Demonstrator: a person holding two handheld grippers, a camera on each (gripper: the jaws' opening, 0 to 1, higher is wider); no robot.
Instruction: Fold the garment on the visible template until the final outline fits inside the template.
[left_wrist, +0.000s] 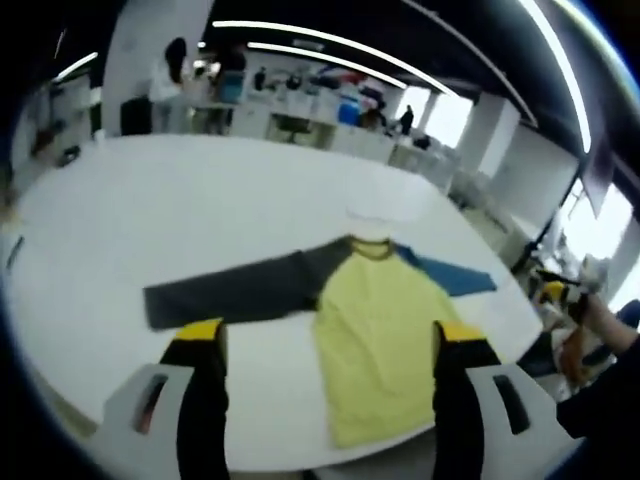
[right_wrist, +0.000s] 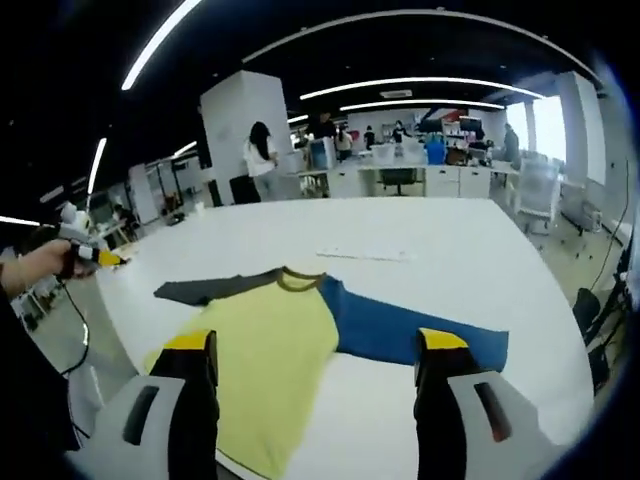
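Since the shirt (left_wrist: 375, 335) lies flat and fully spread on the white table (left_wrist: 150, 200), the folding has not begun, and the first fold is the step to plan. In the left gripper view the yellow body sits at lower centre, with the dark grey sleeve (left_wrist: 230, 290) reaching toward the left of the frame and the blue sleeve (left_wrist: 455, 275) toward the right. In the right gripper view the same garment runs across the middle, blue sleeve to the right.

The left gripper (left_wrist: 330, 340) hangs above the near edge of the cloth with its jaws wide apart and nothing between them; the right gripper (right_wrist: 315, 355) is likewise spread wide and empty. At the far left of the right gripper view a hand (right_wrist: 40, 265) holds the other tool.

A faint pale outline (right_wrist: 365, 255) lies on the table beyond the collar (possibly the template, though too faint to be sure).

To fold well, I would judge that each sleeve should be pinched near its cuff, one layer only, and carried across the yellow body so it lands flat. Lifting low should avoid dragging the whole shirt off its place. Smooth before the next fold, since trapped wrinkles will widen the final outline.
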